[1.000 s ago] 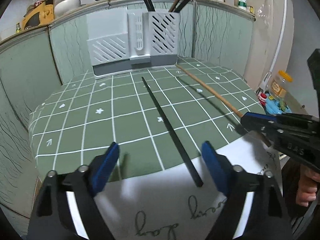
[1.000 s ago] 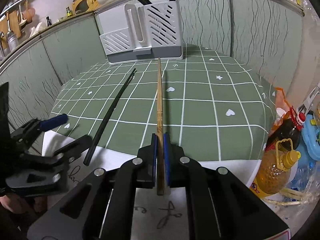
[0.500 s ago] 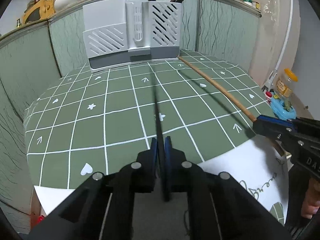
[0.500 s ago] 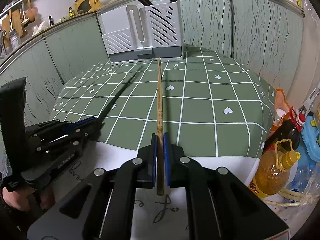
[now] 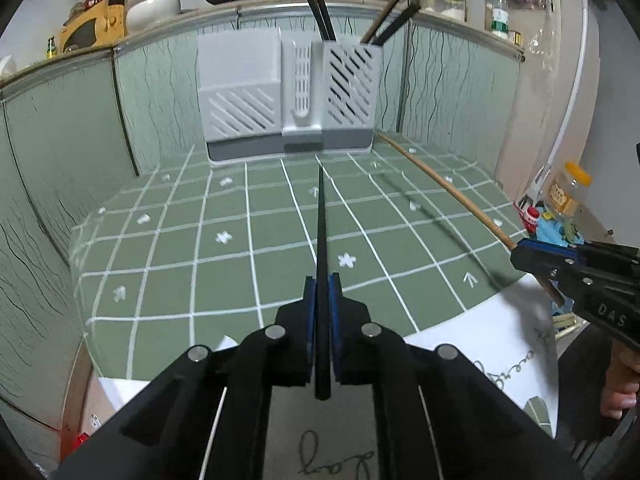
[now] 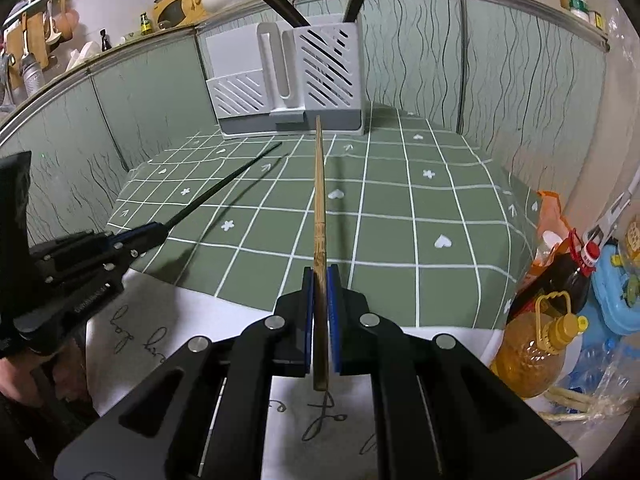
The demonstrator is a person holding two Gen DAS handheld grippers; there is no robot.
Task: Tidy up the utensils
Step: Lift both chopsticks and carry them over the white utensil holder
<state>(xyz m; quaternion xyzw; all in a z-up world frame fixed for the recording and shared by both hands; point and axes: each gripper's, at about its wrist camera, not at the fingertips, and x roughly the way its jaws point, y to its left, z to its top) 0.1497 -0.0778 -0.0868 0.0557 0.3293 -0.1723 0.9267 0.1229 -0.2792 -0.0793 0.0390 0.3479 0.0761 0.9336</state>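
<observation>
Green checked cloth (image 5: 168, 248); slim black chopstick (image 5: 322, 232), bamboo chopstick (image 6: 319, 200).

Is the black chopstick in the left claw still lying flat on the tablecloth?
No: the left claw is shut on the black chopstick, which casts a separate shadow on the tablecloth.

Left claw (image 5: 322, 280): jaws closed, blue pads clamped on a thin black stick, pointing forward and tilted downward.
Left claw from the right wrist view (image 6: 154, 232): at the left edge, black body angled toward the middle, tips pinched together.
Right claw (image 6: 320, 274): jaws closed, blue pads clamped on a thin wooden stick, pointing forward and downward.
Right claw from the left wrist view (image 5: 520, 250): at the right edge, tips pinched together.
Right hand (image 5: 618, 388): fingers partly seen under the claw's handle.
</observation>
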